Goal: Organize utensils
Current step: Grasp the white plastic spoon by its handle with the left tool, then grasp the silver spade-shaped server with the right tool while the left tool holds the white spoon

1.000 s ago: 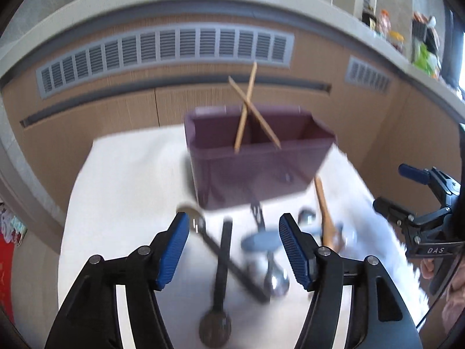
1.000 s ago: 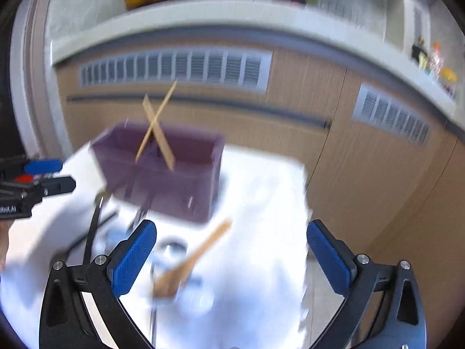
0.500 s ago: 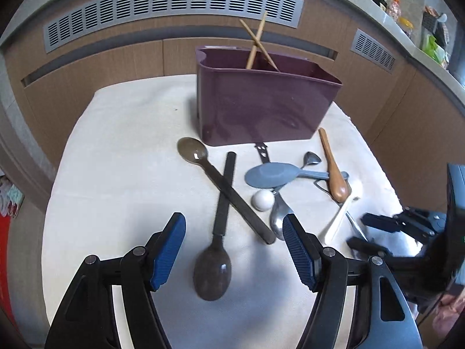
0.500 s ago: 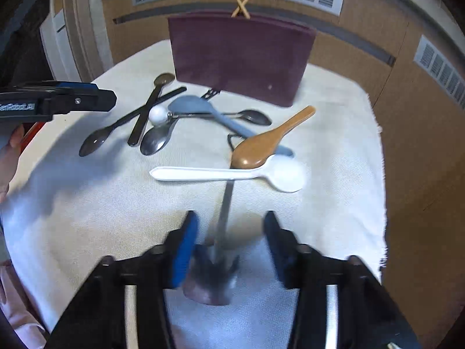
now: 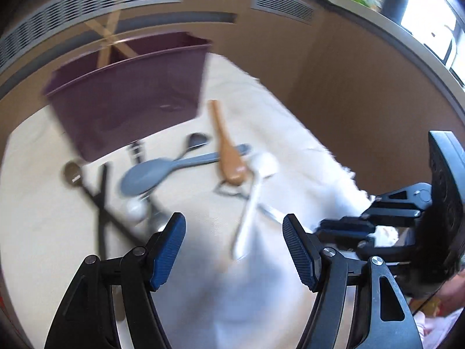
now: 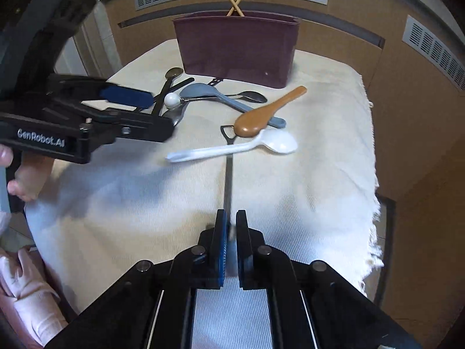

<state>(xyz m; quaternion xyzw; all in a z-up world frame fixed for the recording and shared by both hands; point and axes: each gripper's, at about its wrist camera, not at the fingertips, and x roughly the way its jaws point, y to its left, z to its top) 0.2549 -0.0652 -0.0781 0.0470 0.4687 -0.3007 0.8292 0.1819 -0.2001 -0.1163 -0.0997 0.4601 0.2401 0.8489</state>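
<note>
Left gripper (image 5: 234, 250): jaws apart, nothing between the blue pads, hovering over the cloth near the pile of utensils.
Dark spoons (image 6: 170, 87): two long dark-handled spoons crossed at the left of the pile, handles running toward the camera in the right wrist view.
Grey spoon (image 6: 203, 91): wide matte bowl at the left, handle slanting right and nearer, passing under the brown spoon.
Purple bin (image 6: 237, 48): upright at the far edge of the cloth, two wooden chopsticks (image 6: 238, 0) crossed inside it.
Metal utensil (image 6: 228, 171): thin, flat, dark steel handle with a loop at its far end; long axis runs straight away from the right gripper toward the bin, under the white spoon.
Right gripper (image 6: 231, 226): pads together, clamped on the near end of the metal utensil.
Brown spoon (image 6: 266, 112): glossy, bowl nearer, handle pointing up-right.
White spoon (image 6: 232, 148): lies crosswise, bowl at the right, handle pointing left.
Cloth (image 6: 328, 133): cream, woven, covering the table.
</note>
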